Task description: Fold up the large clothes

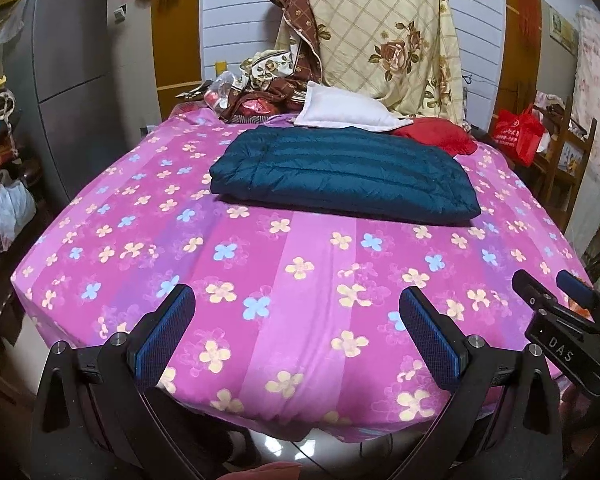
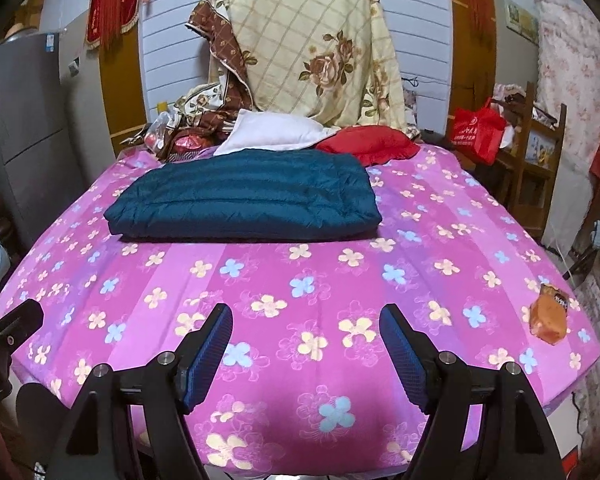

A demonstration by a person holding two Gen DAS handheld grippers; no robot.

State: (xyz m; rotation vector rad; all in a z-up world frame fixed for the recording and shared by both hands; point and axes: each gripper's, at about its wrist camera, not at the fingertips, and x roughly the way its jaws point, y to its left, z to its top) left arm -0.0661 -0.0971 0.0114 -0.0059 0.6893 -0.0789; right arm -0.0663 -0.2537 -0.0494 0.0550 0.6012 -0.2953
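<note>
A dark teal quilted down jacket point(image 1: 344, 172) lies folded into a flat rectangle on the far half of the pink flowered bed point(image 1: 260, 264); it also shows in the right wrist view point(image 2: 244, 200). My left gripper point(image 1: 296, 300) is open and empty, held above the bed's near edge, well short of the jacket. My right gripper point(image 2: 306, 320) is open and empty too, beside it over the near edge of the bed point(image 2: 340, 288). The right gripper also shows at the right edge of the left wrist view point(image 1: 556, 284).
A white pillow point(image 1: 348, 110), a red cushion point(image 1: 440, 132) and a floral quilt pile point(image 1: 380, 32) sit behind the jacket. An orange packet point(image 2: 550, 316) lies at the bed's right edge. A grey fridge point(image 1: 68, 80) stands left; a wooden rack with a red bag point(image 1: 518, 132) stands right.
</note>
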